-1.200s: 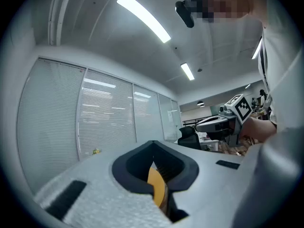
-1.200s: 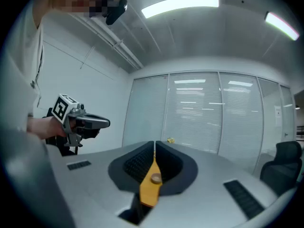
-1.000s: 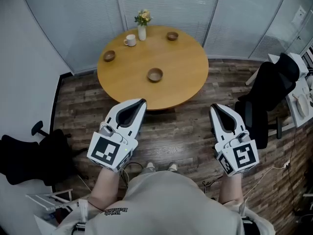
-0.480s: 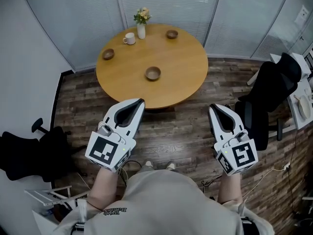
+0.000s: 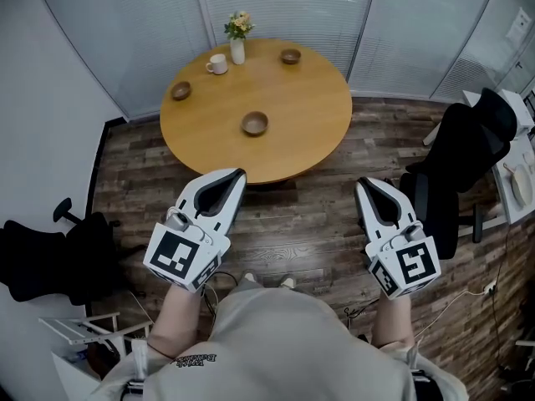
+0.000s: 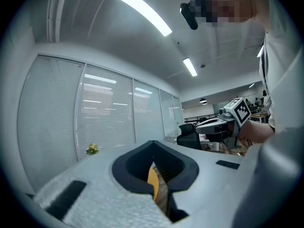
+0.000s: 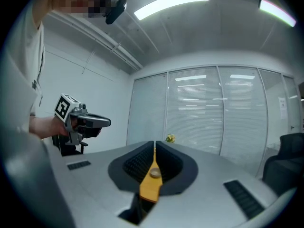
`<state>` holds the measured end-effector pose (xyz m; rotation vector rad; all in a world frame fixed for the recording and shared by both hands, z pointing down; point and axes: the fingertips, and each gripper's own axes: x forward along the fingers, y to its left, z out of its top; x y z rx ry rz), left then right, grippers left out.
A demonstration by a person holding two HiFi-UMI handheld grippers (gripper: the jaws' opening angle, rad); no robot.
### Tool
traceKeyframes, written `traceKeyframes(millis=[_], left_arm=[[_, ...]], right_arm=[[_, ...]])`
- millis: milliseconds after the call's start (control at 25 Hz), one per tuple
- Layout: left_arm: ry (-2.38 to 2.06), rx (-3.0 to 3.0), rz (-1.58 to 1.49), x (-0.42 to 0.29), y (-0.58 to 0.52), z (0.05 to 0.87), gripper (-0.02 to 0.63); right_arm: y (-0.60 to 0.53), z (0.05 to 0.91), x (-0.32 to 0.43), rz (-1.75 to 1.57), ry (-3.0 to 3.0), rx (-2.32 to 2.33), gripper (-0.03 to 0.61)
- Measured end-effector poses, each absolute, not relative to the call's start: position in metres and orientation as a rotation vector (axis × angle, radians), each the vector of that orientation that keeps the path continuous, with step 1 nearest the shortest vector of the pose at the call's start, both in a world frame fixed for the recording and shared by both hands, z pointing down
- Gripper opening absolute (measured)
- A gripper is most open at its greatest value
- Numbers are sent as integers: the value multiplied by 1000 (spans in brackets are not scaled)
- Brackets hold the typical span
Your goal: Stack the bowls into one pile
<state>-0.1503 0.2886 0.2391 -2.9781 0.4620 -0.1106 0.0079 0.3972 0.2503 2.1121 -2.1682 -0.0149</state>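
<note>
Bowls (image 5: pixel 255 124) apart on round table (image 5: pixel 305 111)

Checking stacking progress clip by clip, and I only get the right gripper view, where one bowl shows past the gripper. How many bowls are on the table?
Observer: Three, all apart: a middle bowl, a left bowl and a far bowl on the table.
Operator: Anything else up there?
Observer: A white mug beside the vase.
Operator: Is the left gripper holding anything?
Observer: No, the left gripper is shut and empty, over the floor short of the table.
</note>
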Motion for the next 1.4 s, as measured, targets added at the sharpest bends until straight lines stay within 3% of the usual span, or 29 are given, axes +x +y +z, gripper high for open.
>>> traceKeyframes(millis=[640,1400], left_arm=[[495,-2947,-149,-123,298,247,20],[505,-2962,-134,-95,231,263,21]], right_arm=[[408,259,43,15,-2193,2146,35],[343,275,74,28,-2166,2133,35]])
